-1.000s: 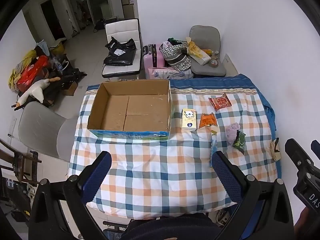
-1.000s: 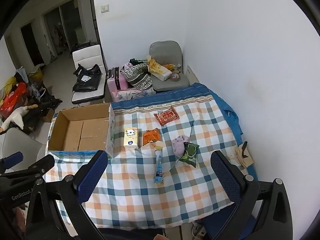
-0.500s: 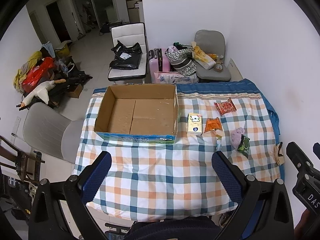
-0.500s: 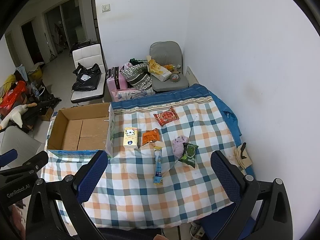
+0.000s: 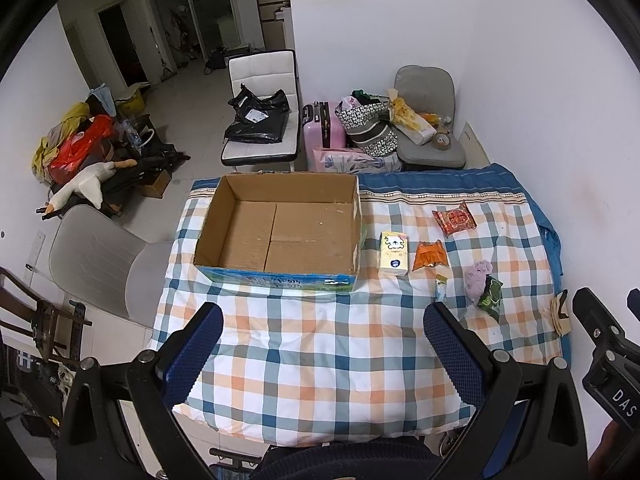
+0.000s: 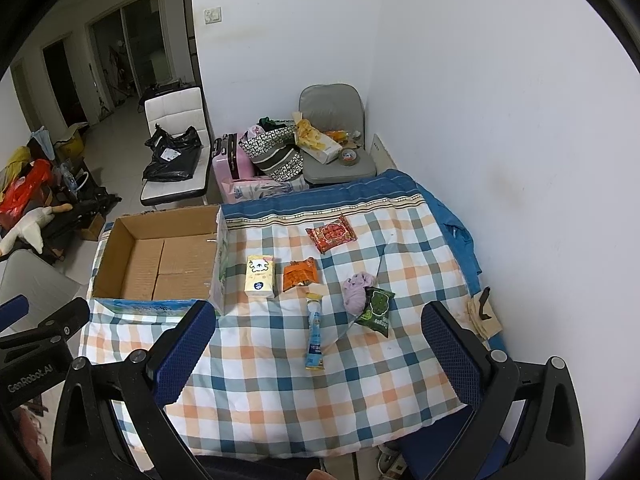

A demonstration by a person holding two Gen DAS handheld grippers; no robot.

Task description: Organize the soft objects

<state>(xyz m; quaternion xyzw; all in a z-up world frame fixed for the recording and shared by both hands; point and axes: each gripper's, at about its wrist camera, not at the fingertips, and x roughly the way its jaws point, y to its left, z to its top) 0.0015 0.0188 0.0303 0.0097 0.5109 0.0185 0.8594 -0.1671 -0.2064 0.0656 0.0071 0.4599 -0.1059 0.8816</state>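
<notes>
Both claws, left gripper [image 5: 322,338] and right gripper [image 6: 318,338], spread wide and empty above checked quilt [image 6: 280,392]; soft packets lying right of empty brown cardboard box [image 5: 280,224]; risk: snagging loose quilt under thin long tube sachet [image 6: 314,330], or dragging crumpled lilac cloth [image 6: 356,286] with touching green pouch [image 6: 376,307].

White walls [image 5: 500,60], tiled floor [image 5: 192,120], cluttered chairs [image 5: 262,120].

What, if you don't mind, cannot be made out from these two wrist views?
- Long tube packet: left wrist view, lower part hidden behind the left gripper's fingers.
- Purple soft item: too small to identify; the green packet overlaps it.
- Packet print: too small to read.
- Cardboard box: right wrist view, near wall partly hidden by fingers.
</notes>
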